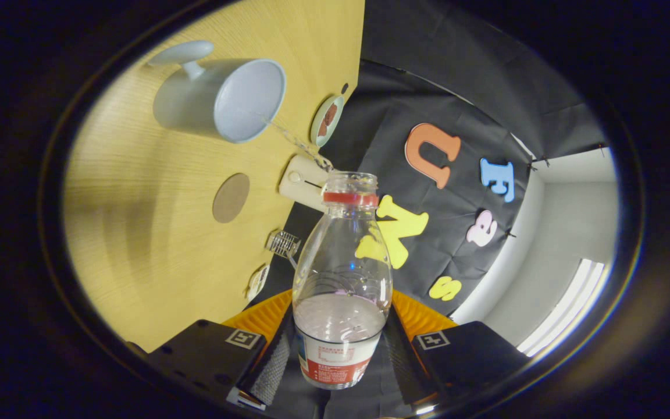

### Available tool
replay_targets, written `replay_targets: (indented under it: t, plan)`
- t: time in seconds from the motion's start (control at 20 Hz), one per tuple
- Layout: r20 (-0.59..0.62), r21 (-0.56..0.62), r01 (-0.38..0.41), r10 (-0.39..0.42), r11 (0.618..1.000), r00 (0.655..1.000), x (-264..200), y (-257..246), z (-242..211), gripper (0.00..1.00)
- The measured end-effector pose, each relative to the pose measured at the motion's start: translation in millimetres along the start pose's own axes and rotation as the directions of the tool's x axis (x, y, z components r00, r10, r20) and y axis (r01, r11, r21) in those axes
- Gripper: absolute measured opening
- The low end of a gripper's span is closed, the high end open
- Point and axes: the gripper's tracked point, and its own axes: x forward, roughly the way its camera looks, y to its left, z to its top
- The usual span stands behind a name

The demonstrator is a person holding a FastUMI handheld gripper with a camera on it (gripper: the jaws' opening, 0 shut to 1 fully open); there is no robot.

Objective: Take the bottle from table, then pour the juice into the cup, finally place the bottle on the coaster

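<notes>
The tongs (339,349) grasp one clear plastic bottle (344,273) with a red neck ring, tilted. A thin stream runs from it into one pale blue mug (218,99) on the wooden surface (154,233); one round brown coaster (231,198) lies between them.

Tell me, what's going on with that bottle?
A person's hand-held gripper has its fingers pressed on both sides of the bottle, tipped over the table. A thin stream runs from its open mouth into the cup. The coaster beside the cup is bare.
</notes>
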Motion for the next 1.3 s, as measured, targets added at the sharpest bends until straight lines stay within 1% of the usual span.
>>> replay_targets:
  t: [0.35,0.8,0.95,1.05,1.3]
  plan:
    - [0.01,-0.019,0.017,-0.017,1.0,1.0,1.9,-4.6,5.0,0.82]
    - [0.011,-0.095,0.057,-0.056,0.994,0.998,3.2,-8.1,12.9,0.82]
    - [-0.016,-0.117,0.041,-0.043,0.992,0.999,1.7,-7.1,9.0,0.82]
    - [-0.007,-0.139,0.032,-0.034,0.99,0.999,3.0,-3.9,12.5,0.82]
    - [-0.002,-0.136,0.018,-0.019,0.991,1.0,8.3,-2.5,15.9,0.82]
